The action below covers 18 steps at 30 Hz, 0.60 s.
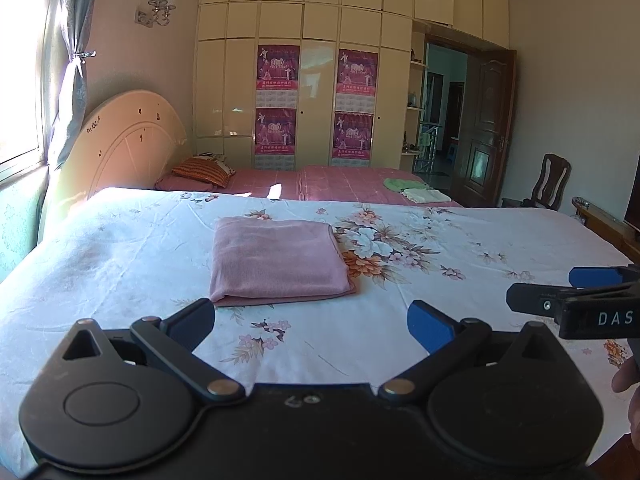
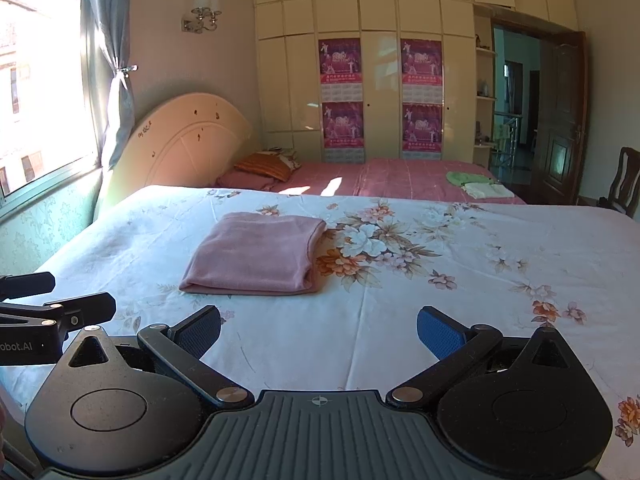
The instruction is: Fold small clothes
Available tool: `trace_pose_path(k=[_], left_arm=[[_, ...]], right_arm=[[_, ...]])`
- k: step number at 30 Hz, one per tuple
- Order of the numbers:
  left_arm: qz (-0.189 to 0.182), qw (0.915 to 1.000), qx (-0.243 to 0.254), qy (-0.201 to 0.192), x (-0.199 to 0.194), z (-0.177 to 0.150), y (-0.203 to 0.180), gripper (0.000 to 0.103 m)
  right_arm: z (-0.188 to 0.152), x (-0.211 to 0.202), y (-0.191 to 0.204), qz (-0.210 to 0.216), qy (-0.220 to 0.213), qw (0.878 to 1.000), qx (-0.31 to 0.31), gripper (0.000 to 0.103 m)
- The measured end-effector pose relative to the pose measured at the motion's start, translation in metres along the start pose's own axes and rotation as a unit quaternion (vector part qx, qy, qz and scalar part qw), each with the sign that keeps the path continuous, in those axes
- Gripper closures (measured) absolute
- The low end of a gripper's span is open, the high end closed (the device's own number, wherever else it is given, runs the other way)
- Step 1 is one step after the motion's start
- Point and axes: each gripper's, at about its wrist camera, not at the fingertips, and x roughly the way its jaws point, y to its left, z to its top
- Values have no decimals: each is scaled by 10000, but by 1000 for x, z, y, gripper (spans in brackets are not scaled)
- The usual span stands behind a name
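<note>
A pink garment (image 1: 276, 260) lies folded into a neat rectangle on the white floral bedsheet (image 1: 460, 248); it also shows in the right wrist view (image 2: 256, 258). My left gripper (image 1: 312, 320) is open and empty, held above the sheet just short of the garment's near edge. My right gripper (image 2: 320, 330) is open and empty, near the garment's front and to its right. The right gripper shows at the right edge of the left wrist view (image 1: 576, 292). The left gripper shows at the left edge of the right wrist view (image 2: 56, 300).
A second bed with a pink cover (image 1: 344, 184) stands behind, carrying a striped pillow (image 1: 204, 172) and folded green and white clothes (image 1: 416, 190). A curved headboard (image 1: 128, 144) and window are on the left. A wardrobe, open door and chair (image 1: 552, 180) lie beyond.
</note>
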Motion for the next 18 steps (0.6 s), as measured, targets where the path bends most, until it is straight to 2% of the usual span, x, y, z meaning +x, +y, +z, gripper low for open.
trace_pose_path(k=[18], left_arm=[[9,10000,6,-11,1,1,-1,1]], right_arm=[[-1,-2,-4,-25,1,10000,-1,0]])
